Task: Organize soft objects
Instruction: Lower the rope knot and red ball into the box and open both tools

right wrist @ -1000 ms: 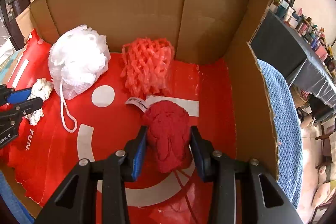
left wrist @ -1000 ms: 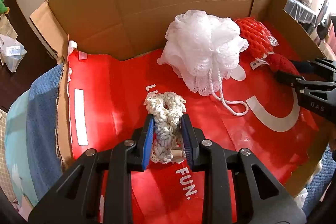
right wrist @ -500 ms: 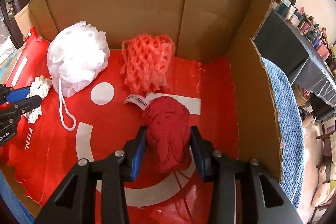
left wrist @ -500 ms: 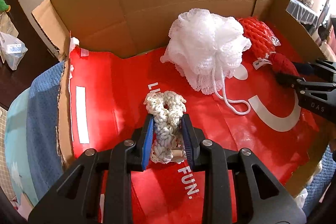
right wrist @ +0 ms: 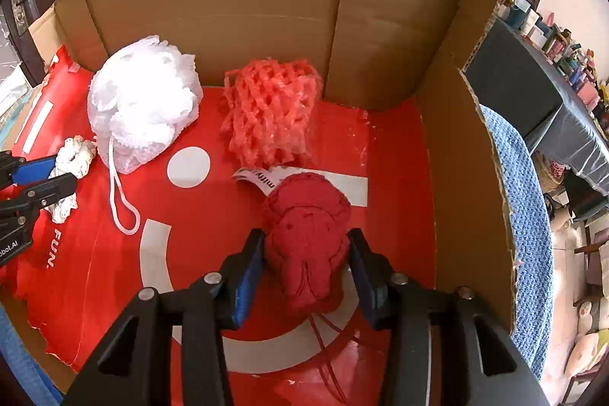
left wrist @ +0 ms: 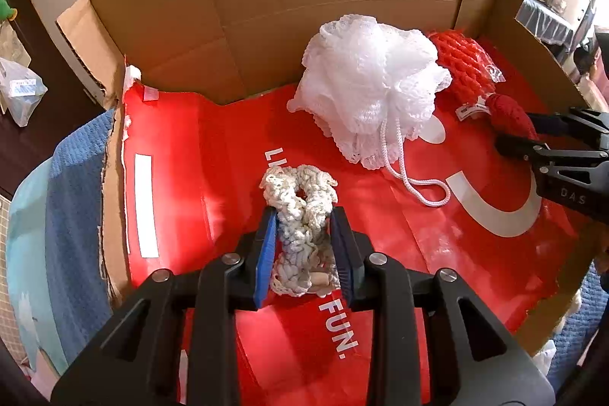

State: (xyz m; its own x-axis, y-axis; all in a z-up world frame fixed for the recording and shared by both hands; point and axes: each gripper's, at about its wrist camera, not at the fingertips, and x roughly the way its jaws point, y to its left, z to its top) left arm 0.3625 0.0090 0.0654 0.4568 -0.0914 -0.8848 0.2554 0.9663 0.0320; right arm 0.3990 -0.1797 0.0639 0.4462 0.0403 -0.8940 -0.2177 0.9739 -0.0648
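Note:
My left gripper (left wrist: 303,215) is shut on a cream crocheted scrunchie (left wrist: 300,212) on the red sheet (left wrist: 213,155); it also shows in the right wrist view (right wrist: 70,162). My right gripper (right wrist: 306,238) is shut on a red knitted ball (right wrist: 308,227), seen in the left wrist view (left wrist: 510,113) at the right edge. A white mesh bath pouf (left wrist: 369,82) with a cord loop lies behind the scrunchie, also in the right wrist view (right wrist: 142,101). An orange-red foam net (right wrist: 270,113) lies next to it against the back wall.
Cardboard walls (right wrist: 228,6) enclose the red sheet at the back and right (right wrist: 460,177). A blue towel (left wrist: 72,200) lies under the left edge, another at the right (right wrist: 529,215). Room clutter stands beyond the walls.
Both grippers keep their hold. The views have shifted only slightly; the objects lie as before.

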